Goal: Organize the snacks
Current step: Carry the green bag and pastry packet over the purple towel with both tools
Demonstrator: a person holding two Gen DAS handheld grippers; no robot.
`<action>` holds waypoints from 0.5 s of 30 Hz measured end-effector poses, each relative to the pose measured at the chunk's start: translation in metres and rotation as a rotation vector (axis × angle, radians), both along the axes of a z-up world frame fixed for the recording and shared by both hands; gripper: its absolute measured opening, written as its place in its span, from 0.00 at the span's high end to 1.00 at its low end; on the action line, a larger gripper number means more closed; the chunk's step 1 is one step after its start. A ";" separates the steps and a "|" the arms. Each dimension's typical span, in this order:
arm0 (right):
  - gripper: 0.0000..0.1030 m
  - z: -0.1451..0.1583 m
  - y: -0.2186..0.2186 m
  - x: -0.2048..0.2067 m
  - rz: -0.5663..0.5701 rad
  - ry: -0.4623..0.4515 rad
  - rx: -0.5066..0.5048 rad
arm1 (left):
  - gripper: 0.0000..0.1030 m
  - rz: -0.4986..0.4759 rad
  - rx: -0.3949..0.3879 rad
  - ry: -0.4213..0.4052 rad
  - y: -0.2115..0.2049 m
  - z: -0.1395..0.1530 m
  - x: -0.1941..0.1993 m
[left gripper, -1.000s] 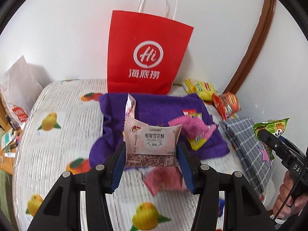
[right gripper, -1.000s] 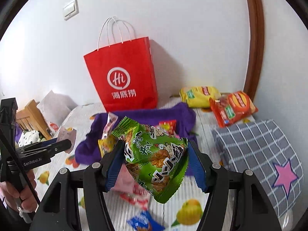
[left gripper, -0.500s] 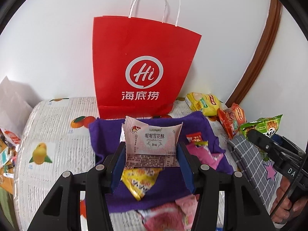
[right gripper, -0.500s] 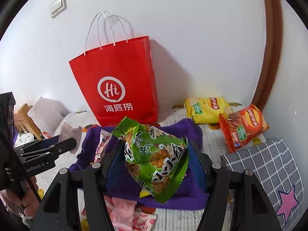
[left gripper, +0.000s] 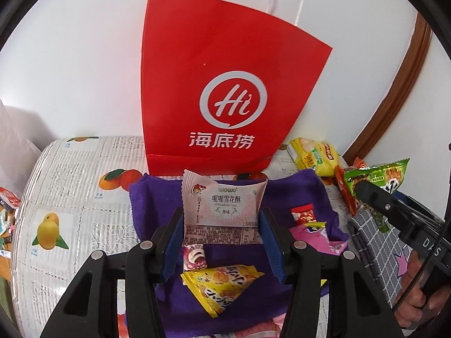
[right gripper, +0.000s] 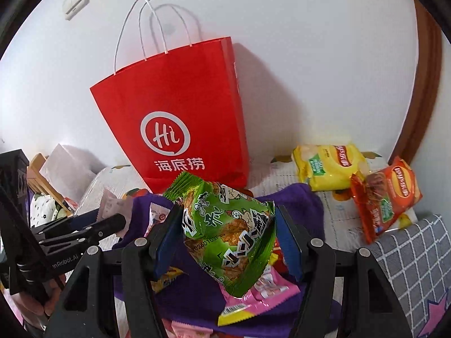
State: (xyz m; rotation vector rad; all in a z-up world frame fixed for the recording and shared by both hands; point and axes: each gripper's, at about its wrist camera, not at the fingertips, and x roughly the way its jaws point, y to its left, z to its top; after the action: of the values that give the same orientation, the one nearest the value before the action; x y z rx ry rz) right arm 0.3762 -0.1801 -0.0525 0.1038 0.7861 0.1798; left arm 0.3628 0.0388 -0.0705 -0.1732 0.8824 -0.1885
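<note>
My left gripper (left gripper: pixel 221 242) is shut on a pale pink snack packet (left gripper: pixel 222 205), held above a purple towel (left gripper: pixel 146 205) and close in front of an upright red paper bag (left gripper: pixel 225 84). My right gripper (right gripper: pixel 228 242) is shut on a green snack packet (right gripper: pixel 228 233), also held above the purple towel (right gripper: pixel 293 200) before the red bag (right gripper: pixel 180 118). A yellow packet (left gripper: pixel 222 287), a small pink candy (left gripper: pixel 193 256) and pink packets (left gripper: pixel 318 235) lie on the towel. The right gripper shows in the left wrist view (left gripper: pixel 363 190); the left gripper shows in the right wrist view (right gripper: pixel 119 219).
A yellow chip bag (right gripper: pixel 329 166) and an orange chip bag (right gripper: pixel 386 197) lie at the back right by the wall. A grey checked cushion (right gripper: pixel 417 259) is at the right. The table has a fruit-print cloth (left gripper: pixel 70 197). A white bag (right gripper: pixel 67 169) and clutter stand left.
Both grippers have moved forward toward the red bag, which now looks larger and closer. Each still holds its packet.
</note>
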 end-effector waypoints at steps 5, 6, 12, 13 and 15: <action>0.38 -0.015 -0.001 0.008 0.009 0.035 0.000 | 0.51 0.008 0.001 0.013 0.004 -0.007 0.004; 0.38 -0.018 -0.002 0.009 0.006 0.040 -0.007 | 0.51 0.010 0.001 0.017 0.004 -0.008 0.005; 0.38 -0.028 -0.018 0.017 -0.015 0.079 0.001 | 0.51 0.011 0.009 0.037 0.002 -0.018 0.007; 0.38 -0.030 -0.019 0.019 -0.014 0.088 -0.002 | 0.51 0.010 0.008 0.039 0.002 -0.019 0.007; 0.38 -0.039 -0.023 0.023 -0.020 0.121 -0.015 | 0.51 0.007 0.012 0.045 0.000 -0.022 0.008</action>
State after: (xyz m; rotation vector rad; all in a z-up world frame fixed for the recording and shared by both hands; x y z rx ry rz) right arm 0.3997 -0.2030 -0.0912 0.1090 0.9063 0.1497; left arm 0.3710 0.0389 -0.0923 -0.1697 0.9269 -0.1730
